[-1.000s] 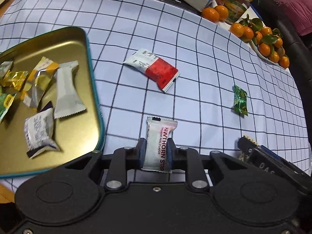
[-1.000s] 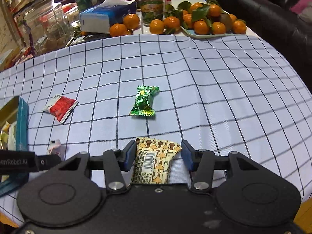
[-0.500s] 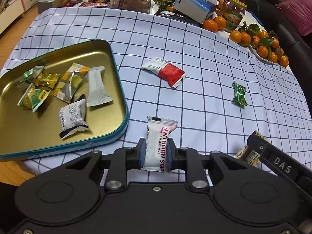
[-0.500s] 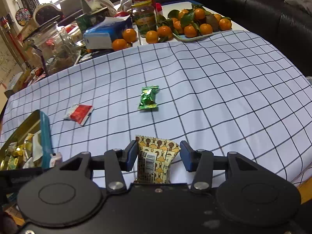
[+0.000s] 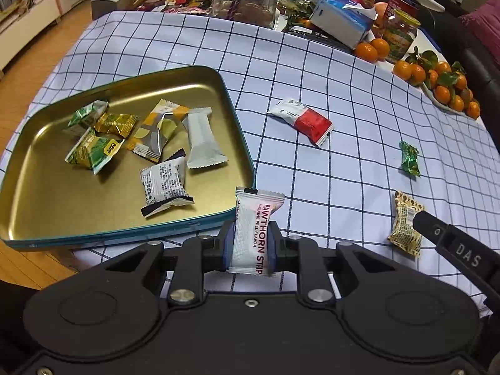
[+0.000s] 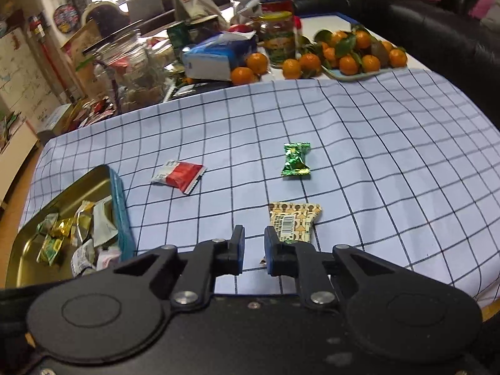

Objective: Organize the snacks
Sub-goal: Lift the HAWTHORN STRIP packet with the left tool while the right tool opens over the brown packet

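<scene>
- Gold metal tray with a teal rim (image 5: 240,131), at the left of the left wrist view, holds several wrapped snacks.
- Left gripper (image 5: 250,247), bottom centre, is clamped on a white Hawthorn strip packet (image 5: 254,228) standing upright.
- Red-and-white sachet (image 5: 301,122) and green foil candy (image 5: 410,158) lie apart on the checked tablecloth (image 5: 343,78).
- Right gripper (image 6: 253,250), bottom centre of its own view, has its jaws together on nothing; the brown patterned packet (image 6: 293,222) lies just beyond its right finger.
</scene>
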A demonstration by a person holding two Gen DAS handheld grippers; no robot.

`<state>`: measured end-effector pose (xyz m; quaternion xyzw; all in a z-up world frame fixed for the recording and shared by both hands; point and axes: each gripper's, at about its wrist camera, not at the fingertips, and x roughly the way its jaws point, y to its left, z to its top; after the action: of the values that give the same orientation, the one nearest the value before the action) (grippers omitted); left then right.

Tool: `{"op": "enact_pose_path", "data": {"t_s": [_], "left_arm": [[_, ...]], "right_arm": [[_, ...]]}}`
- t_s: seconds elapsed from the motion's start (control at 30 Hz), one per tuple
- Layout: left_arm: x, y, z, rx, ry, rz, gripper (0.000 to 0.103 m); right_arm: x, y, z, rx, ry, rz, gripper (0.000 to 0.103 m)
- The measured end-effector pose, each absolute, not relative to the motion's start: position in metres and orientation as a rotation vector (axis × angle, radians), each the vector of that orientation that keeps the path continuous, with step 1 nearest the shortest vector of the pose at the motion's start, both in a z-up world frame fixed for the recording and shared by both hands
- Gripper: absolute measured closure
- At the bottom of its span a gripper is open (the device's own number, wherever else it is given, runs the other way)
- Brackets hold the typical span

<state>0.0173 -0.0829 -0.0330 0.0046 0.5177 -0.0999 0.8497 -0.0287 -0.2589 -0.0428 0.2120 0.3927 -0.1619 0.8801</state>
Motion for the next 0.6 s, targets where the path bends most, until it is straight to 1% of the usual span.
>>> {"op": "enact_pose_path", "data": {"t_s": [0.07, 0.1, 0.13, 0.23, 0.3, 0.37, 0.6], "left_arm": [[0.018, -0.084, -0.032, 0.002, 1.086, -0.22, 0.074], [0.018, -0.086, -0.032, 0.0, 1.083, -0.226, 0.074], [0.018, -0.088, -0.032, -0.003, 1.082, -0.235, 0.074], [0.018, -0.097, -0.036, -0.006, 1.1, -0.263, 0.074], [0.019, -0.104, -0.041, -0.005, 1.115, -0.271, 0.074], [0.019, -0.109, -0.045, 0.002, 1.121, -0.271, 0.074], [0.02, -0.112, -0.052, 0.002, 1.127, -0.238, 0.074]], "right_arm": [[-0.034, -0.269, -0.043, 0.485, 0.81, -0.347, 0.073], [-0.036, -0.274, -0.042, 0.509, 0.801, -0.365, 0.059], [-0.038, -0.279, -0.041, 0.526, 0.793, -0.382, 0.056], [-0.04, -0.292, -0.042, 0.558, 0.789, -0.424, 0.055], [-0.041, -0.299, -0.047, 0.585, 0.799, -0.443, 0.051], [-0.04, -0.301, -0.053, 0.6, 0.813, -0.441, 0.051], [-0.022, -0.285, -0.065, 0.499, 0.846, -0.411, 0.049]]}}
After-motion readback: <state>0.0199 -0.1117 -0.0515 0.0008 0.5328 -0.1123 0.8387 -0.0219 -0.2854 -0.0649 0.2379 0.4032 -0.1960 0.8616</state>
